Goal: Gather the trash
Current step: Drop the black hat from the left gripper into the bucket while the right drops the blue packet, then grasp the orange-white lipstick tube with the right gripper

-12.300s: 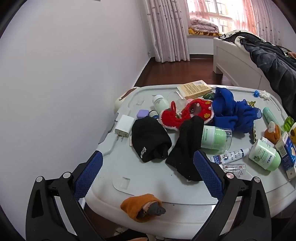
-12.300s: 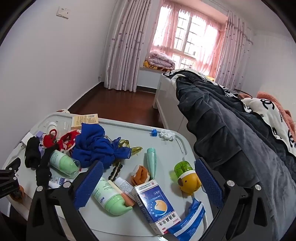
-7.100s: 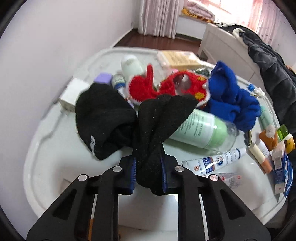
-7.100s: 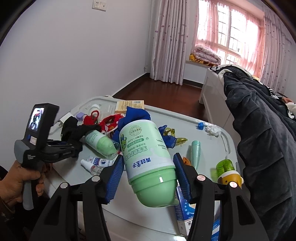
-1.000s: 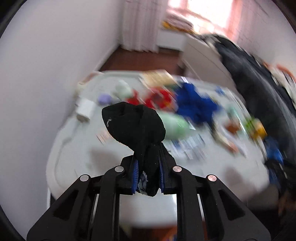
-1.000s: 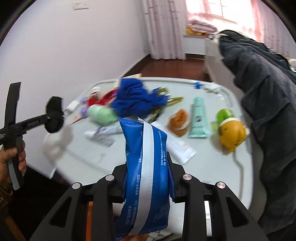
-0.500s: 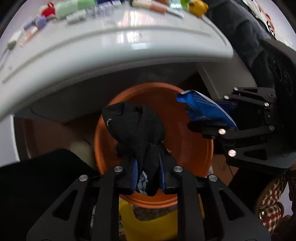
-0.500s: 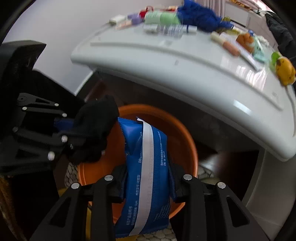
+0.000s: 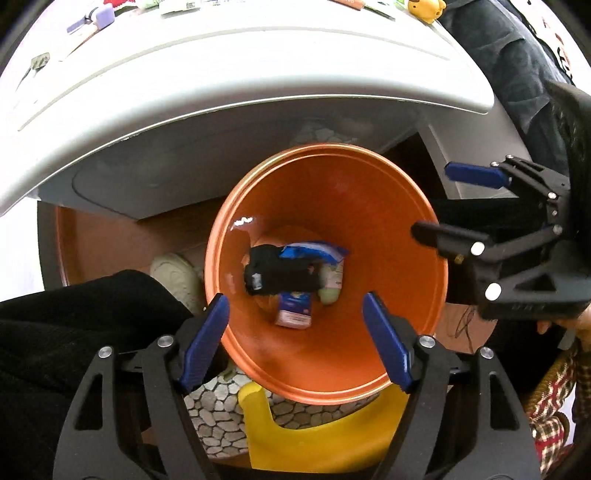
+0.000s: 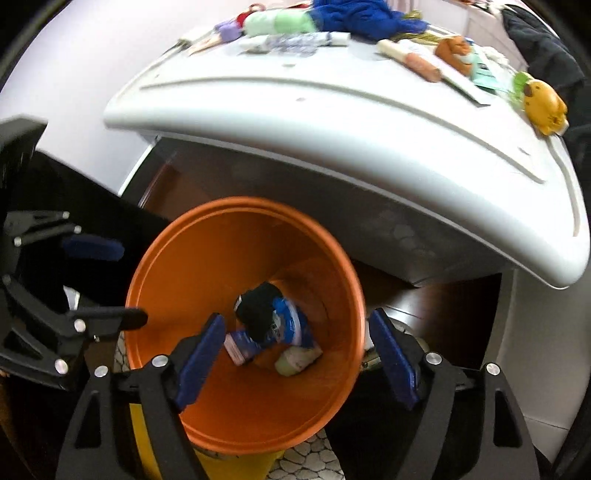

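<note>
Both grippers point down into an orange bin (image 9: 388, 221) (image 10: 177, 266) under the front edge of the white table. At its bottom lie the black sock (image 9: 277, 275) (image 10: 258, 306), the blue packet (image 9: 314, 251) (image 10: 291, 325), a pale green bottle (image 9: 330, 280) (image 10: 297, 360) and a small box (image 9: 293, 312) (image 10: 240, 345). My left gripper (image 9: 295, 339) hangs over the bin, its jaws opening, nothing between them. My right gripper (image 10: 295, 354) is likewise over the bin, jaws opening and empty. It also shows at the right of the left wrist view, right gripper (image 9: 439, 203).
The white table (image 9: 221, 74) (image 10: 332, 122) overhangs the bin's far side, with a yellow toy (image 10: 545, 105), blue cloth (image 10: 362, 16), tubes and bottles on top. A yellow stool (image 9: 325, 435) stands beneath the bin on a pebble-pattern mat (image 9: 218, 417). A person's dark trouser leg (image 9: 74, 321) is at left.
Both grippers have opened. The black sock dropped from the left one and the blue packet from the right one; both now lie at the bottom of the orange bin.
</note>
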`<state>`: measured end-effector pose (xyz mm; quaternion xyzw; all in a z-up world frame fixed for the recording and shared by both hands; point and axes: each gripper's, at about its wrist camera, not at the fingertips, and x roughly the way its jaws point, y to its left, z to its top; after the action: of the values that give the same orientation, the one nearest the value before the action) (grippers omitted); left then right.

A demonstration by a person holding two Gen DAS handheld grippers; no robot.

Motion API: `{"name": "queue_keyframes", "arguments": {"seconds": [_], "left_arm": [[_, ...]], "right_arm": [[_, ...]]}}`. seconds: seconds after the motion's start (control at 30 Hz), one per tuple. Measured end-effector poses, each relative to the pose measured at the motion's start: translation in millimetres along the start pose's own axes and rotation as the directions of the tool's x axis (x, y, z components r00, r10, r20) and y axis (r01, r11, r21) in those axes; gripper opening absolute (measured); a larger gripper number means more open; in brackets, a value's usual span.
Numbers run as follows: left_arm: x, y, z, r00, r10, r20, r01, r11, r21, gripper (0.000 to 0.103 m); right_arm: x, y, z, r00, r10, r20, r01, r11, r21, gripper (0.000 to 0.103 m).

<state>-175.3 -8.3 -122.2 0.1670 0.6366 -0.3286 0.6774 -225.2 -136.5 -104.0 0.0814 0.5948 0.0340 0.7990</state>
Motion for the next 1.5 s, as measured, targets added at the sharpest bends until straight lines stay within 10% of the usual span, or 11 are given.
{"name": "queue_keyframes", "arguments": {"seconds": [0.2,0.57,0.73,0.83,1.5], "left_arm": [[-28,5,19,0.991,0.016,0.133,-0.017,1.0,0.007,0.073],[-101,39,142,0.88,0.111,0.463,-0.072,0.992,-0.1,0.078],[-96,52,150,0.824,0.159,0.544,-0.1,0.986,-0.137,0.078],[-87,66,160,0.86,0.124,0.494,-0.047,0.985,-0.165,0.078],[-77,91,152,0.889,0.068,0.452,0.036,0.976,-0.217,0.078]], "right_arm": [[-21,-10,19,0.995,-0.03,0.092,0.028,0.999,0.021,0.079],[-69,-56,135,0.933,-0.167,0.318,0.2,0.977,-0.077,0.084],[-37,-84,172,0.95,-0.125,0.285,0.15,0.986,-0.066,0.062],[-18,-79,183,0.962,-0.046,0.271,0.079,0.991,-0.113,0.062],[37,-80,208,0.989,-0.063,0.13,0.066,0.998,-0.016,0.048]]}}
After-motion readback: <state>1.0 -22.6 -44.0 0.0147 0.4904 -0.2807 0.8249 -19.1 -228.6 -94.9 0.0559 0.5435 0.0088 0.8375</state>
